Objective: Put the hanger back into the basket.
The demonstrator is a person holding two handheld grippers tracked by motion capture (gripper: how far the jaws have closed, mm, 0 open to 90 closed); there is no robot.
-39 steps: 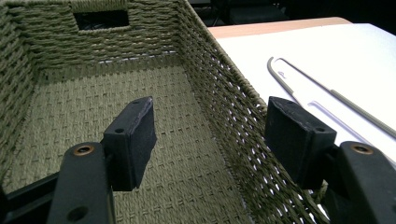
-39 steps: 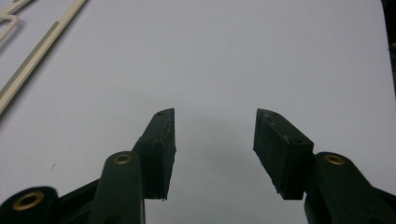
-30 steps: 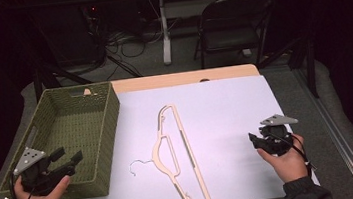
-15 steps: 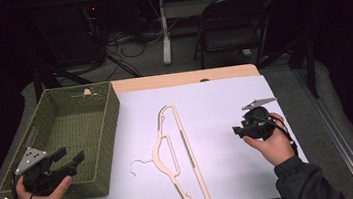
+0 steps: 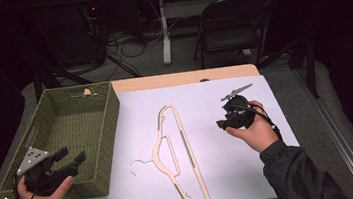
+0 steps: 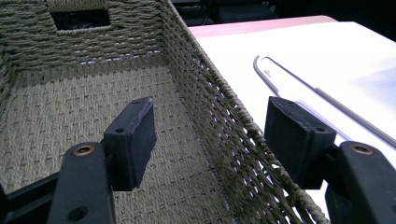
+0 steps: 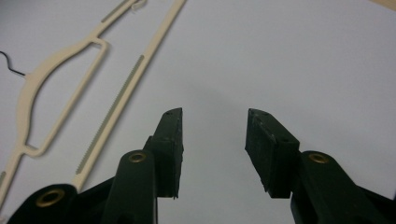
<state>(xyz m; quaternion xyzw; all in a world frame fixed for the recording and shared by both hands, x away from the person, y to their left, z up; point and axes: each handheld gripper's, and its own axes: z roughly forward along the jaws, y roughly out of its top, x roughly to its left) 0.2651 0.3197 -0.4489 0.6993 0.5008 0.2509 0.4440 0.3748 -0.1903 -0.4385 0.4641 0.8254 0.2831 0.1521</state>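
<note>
The left tool (image 5: 73, 159) hovers over the near right wall of the woven olive-green basket (image 5: 56, 124), jaws apart and empty, straddling the rim. On the white table (image 5: 287, 117), just right of the basket, the cream plastic clothes hanger (image 5: 178, 157) lies flat. The right tool (image 5: 223, 122), jaws apart and empty, points toward the hanger from near its right.

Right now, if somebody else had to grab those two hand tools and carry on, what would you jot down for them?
Left gripper: open, holding nothing, its fingers astride the near right wall of the green woven basket.
Right gripper: open, holding nothing, above the white sheet, pointing toward the hanger.
Cream hanger: lying flat mid-table, untouched, apart from the basket.
Done: no grasp yet.
Left: probably picking up the hanger; the basket looks like its likely destination.
</note>
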